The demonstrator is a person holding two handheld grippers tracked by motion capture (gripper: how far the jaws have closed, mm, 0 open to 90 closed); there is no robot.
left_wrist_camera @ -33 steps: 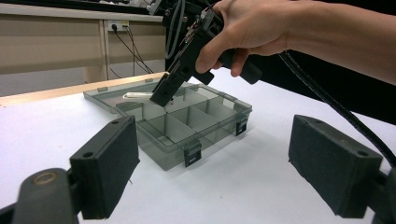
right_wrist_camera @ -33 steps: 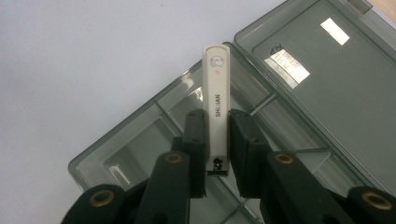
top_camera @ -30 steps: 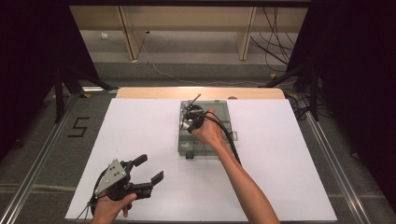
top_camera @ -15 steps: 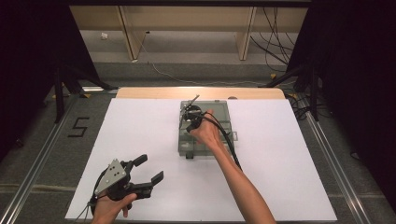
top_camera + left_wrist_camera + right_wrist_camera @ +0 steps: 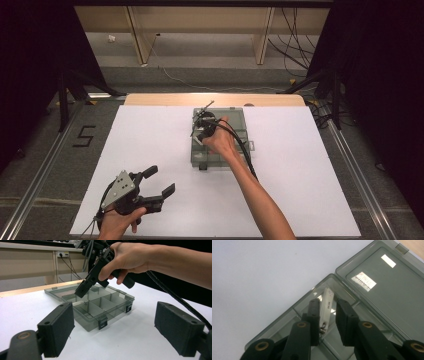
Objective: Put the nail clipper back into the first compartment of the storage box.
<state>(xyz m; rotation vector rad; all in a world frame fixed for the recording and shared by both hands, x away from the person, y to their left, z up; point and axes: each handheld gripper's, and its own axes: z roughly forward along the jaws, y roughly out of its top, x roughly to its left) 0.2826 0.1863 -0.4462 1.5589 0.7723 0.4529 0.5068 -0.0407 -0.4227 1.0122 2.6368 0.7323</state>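
The clear grey box [image 5: 220, 142] sits on the white table [image 5: 150, 145], near the middle and toward the far edge, and its lid [image 5: 384, 282] lies open and flat behind it. Two small labels are stuck on the lid: a plain white one [image 5: 388, 261] and one with red marks [image 5: 363, 281] that are too small to read. A black number 5 [image 5: 83, 136] is marked on the floor to the left of the table. The box is split by thin walls into many little rooms. In one corner room, next to the hinge, lies a small silver metal thing [image 5: 326, 308] that looks like a nail clipper; it has tiny writing on it that cannot be read. The other rooms that can be seen in the left gripper view look empty. The right gripper [image 5: 327, 315] points down into that corner room, with the person's right hand [image 5: 220, 141] around its handle. Its jaws are a little way apart, one on each side of the silver thing, and the left jaw looks very near or touching it, but it is not pinched. The left gripper [image 5: 159, 181] is held in the left hand [image 5: 117, 222] near the front left of the table, well apart from the box. Its jaws are spread wide with nothing between them.
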